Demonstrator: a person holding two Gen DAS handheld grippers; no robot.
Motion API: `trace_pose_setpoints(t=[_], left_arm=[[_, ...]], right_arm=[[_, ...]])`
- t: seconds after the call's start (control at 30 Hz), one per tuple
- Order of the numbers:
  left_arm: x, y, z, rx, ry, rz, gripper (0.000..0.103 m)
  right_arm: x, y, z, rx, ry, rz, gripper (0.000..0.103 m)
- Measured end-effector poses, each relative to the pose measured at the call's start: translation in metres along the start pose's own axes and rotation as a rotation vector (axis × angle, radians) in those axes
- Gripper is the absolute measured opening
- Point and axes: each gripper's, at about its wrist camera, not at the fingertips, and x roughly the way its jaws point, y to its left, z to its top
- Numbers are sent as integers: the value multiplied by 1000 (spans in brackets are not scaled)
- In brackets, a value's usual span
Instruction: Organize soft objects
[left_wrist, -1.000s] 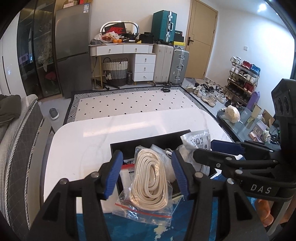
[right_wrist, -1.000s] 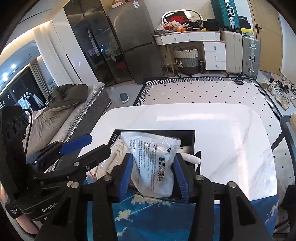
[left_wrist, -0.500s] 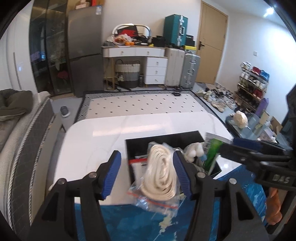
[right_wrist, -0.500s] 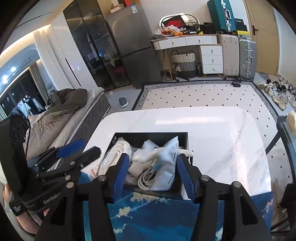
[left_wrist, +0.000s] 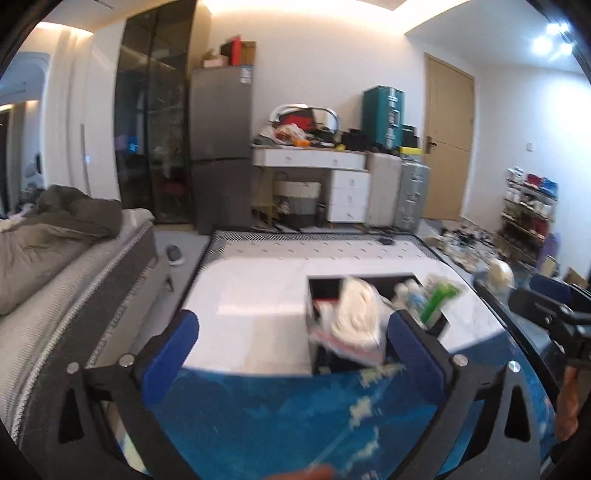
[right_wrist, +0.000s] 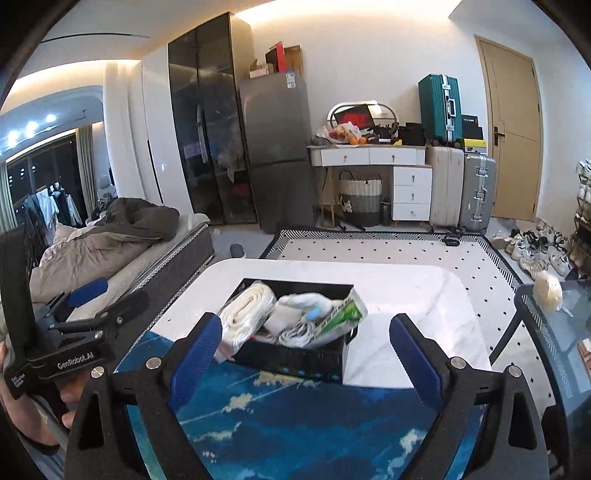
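Note:
A black box (right_wrist: 295, 360) stands on the white marble table (right_wrist: 406, 291) near its front edge. It holds a bagged cream rope coil (right_wrist: 247, 308), a white soft toy (right_wrist: 308, 301), a green-and-white packet (right_wrist: 341, 314) and a cord bundle (right_wrist: 295, 332). The box (left_wrist: 325, 288) and rope bag (left_wrist: 356, 317) also show, blurred, in the left wrist view. My right gripper (right_wrist: 306, 347) is open and empty, pulled back in front of the box. My left gripper (left_wrist: 291, 343) is open and empty, left of and nearer than the box.
A blue patterned mat (right_wrist: 306, 417) covers the table's near edge. A bed with a brown quilt (right_wrist: 110, 236) lies left. A glass side table (right_wrist: 554, 314) stands right. Fridge, desk, suitcases and shoes line the far walls.
Both grippers let go of their bags, opened wide and pulled back and up from the box. The rope bag and the printed packet now rest in the box.

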Motion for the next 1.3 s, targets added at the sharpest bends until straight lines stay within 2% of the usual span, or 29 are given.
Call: trace_pose_setpoints(t=[0.07,0.2,0.3,0.57,1.3], left_arm=[[-6,-2,-7,26,-21,-14,103],[-25,-1,-14,62,-107,7,103],[-31,-4,-15,52,-146,9,103],[-31,-14,-20,56,-158,19,103],[-38,-21,-24,66,-176,21,103]], right_arm=[[-9,0,-12,0,-16,-1,94],[-19,3,-30,-20,-40,-9,94],[-28,7,-40,-50,-92,-32,94],[-29,12,-45,-96,-133,-39,94],[-28,14,-43,-94,-134,-33,94]])
